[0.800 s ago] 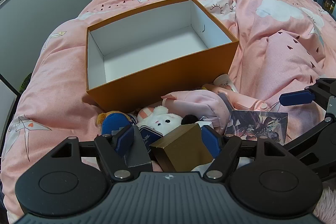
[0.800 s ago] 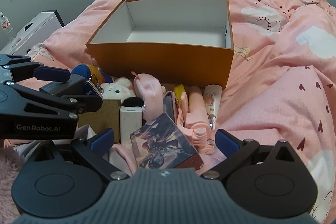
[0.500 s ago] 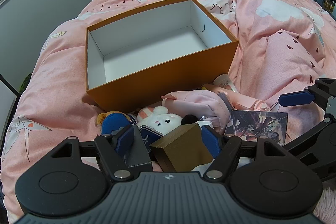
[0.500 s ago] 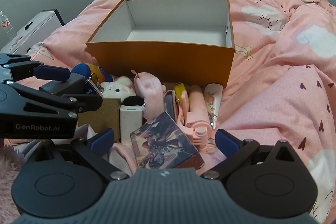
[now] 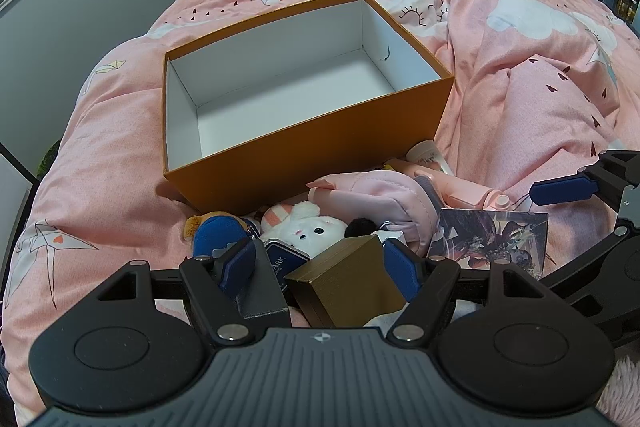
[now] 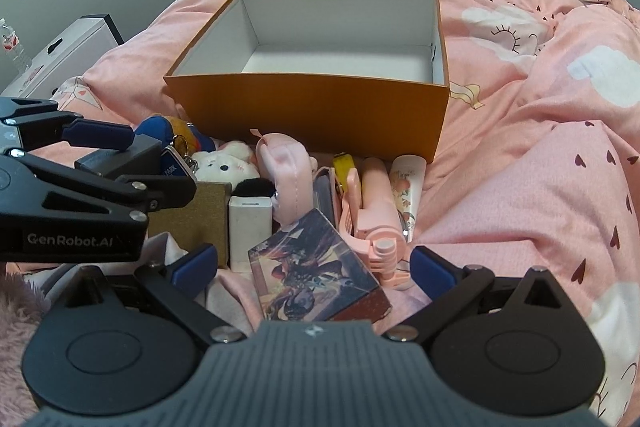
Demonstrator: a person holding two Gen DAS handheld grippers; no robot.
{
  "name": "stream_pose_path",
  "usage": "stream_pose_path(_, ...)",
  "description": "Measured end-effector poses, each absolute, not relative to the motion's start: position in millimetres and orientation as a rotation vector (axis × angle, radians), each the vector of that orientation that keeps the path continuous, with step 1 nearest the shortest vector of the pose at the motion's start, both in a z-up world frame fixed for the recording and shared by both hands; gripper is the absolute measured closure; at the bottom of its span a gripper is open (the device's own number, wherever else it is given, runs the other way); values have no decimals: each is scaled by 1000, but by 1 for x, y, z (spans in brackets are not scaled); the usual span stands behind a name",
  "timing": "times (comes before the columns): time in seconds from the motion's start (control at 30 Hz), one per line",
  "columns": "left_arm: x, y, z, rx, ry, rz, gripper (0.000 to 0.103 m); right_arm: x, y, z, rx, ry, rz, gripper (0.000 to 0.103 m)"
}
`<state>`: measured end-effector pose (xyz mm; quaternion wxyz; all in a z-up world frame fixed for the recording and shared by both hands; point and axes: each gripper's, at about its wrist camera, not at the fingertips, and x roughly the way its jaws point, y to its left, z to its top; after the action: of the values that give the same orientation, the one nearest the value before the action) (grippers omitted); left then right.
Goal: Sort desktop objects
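Two grippers hang over our pile, both with fingers spread wide and grasping nothing. Between the fingers of the left gripper [image 5: 320,265] sit a gold box [image 5: 348,283] and a dark grey box [image 5: 260,291]; we should centre on one alone before we squeeze. Between the fingers of the right gripper [image 6: 312,265] lies a picture box [image 6: 316,267], just beside a pink handle [image 6: 376,215], so we keep the right finger clear of it. Beyond both sets of fingertips the orange box [image 5: 312,151] stands empty, well within reach for a lift over its near wall
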<state>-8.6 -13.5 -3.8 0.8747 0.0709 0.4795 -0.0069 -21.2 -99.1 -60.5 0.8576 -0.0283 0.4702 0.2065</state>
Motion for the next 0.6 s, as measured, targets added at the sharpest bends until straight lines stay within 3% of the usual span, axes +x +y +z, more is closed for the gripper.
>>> stream_pose_path(0.3,-6,-12,5,139,999,-105,20,-15,-114,-51,-44,998,437,3)
stream_pose_path(0.43,-1,-7,10,117,1044,-175,22,-4,-127,-49,-3,1060,448,22)
stream_pose_path(0.6,8,8,16,86,1092,-227,25,9,-137,-55,57,1164,512,37)
